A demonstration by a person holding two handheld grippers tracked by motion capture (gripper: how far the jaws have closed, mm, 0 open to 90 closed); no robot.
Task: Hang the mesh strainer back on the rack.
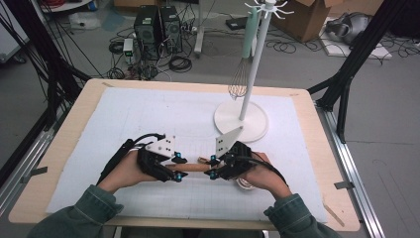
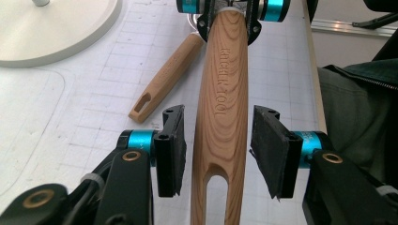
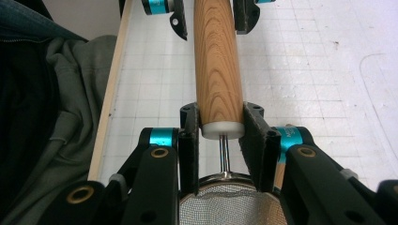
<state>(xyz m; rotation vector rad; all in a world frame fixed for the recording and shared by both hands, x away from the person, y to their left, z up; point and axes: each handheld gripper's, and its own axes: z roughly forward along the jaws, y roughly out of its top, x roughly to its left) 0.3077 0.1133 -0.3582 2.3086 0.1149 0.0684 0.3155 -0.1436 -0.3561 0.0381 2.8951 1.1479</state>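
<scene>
White stand (image 1: 241, 120), hanging whisk (image 1: 238, 82) (mint handle), spare wooden handle (image 2: 165, 78), grid mat (image 1: 124, 124)

Wooden table (image 1: 64, 144), white gridded mat (image 1: 129, 119), stand base (image 1: 241, 121), spare wooden handle (image 2: 165, 78)

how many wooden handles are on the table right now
2. One wooden handle belongs to the strainer, clamped by the right gripper between the open left gripper. The other handle lies on the mat beside it.
</scene>
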